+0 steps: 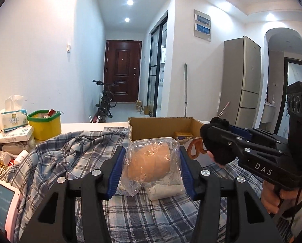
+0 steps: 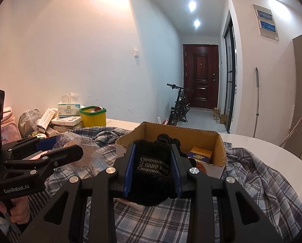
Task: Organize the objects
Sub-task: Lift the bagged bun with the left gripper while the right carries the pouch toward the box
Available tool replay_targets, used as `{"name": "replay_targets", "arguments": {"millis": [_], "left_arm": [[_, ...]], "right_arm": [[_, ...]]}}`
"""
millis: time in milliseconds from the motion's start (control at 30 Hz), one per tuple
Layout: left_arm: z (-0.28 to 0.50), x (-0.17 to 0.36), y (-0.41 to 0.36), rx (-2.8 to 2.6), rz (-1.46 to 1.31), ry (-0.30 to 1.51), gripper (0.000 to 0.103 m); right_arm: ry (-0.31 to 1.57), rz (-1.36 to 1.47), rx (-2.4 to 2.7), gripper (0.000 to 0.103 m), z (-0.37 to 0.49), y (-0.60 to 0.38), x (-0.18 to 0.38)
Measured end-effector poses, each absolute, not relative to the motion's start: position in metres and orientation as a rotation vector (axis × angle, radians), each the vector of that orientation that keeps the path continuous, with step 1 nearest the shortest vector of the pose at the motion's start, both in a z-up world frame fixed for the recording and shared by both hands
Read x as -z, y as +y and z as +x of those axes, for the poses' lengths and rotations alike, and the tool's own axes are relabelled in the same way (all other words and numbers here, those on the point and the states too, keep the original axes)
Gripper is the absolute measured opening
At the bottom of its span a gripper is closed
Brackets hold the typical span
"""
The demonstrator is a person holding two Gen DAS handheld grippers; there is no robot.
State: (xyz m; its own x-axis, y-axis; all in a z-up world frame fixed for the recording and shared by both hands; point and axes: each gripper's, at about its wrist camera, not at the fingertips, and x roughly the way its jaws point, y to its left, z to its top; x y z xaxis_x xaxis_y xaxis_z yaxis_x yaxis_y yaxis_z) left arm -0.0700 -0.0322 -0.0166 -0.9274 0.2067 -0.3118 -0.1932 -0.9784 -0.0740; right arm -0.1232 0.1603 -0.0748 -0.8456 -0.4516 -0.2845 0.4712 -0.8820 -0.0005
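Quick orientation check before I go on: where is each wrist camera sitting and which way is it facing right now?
Left wrist: rides the left gripper, facing the hallway door over the plaid cloth; its pads clamp a clear plastic packet; the right gripper and a hand show at right.
Right wrist: rides the right gripper, facing the same way; its pads clamp a black knitted item before the cardboard box; the left gripper shows at left.
Shared: box, cloth, yellow tub, tissue pack.

black knit item (image 2: 152, 174) between right gripper (image 2: 152, 162) pads
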Motion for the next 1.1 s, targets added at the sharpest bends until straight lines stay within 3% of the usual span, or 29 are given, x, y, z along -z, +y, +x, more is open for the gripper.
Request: {"name": "replay_targets", "arguments": {"millis": [533, 900, 1100], "left_arm": [[-0.061, 0.014, -0.029, -2.913, -0.439, -0.045, 0.054], [-0.068, 0.012, -0.017, -2.986, -0.462, 0.070, 0.054], [-0.060, -0.008, -0.015, -2.920, -0.429, 0.014, 0.054]], "right_arm": [[0.099, 0.382, 2.633, 0.032, -0.124, 0.160, 0.075], [0.188, 0.371, 2.672, 0.032, -0.123, 0.151, 0.079], [0.104, 0.363, 2.704, 0.032, -0.126, 0.167, 0.069]]}}
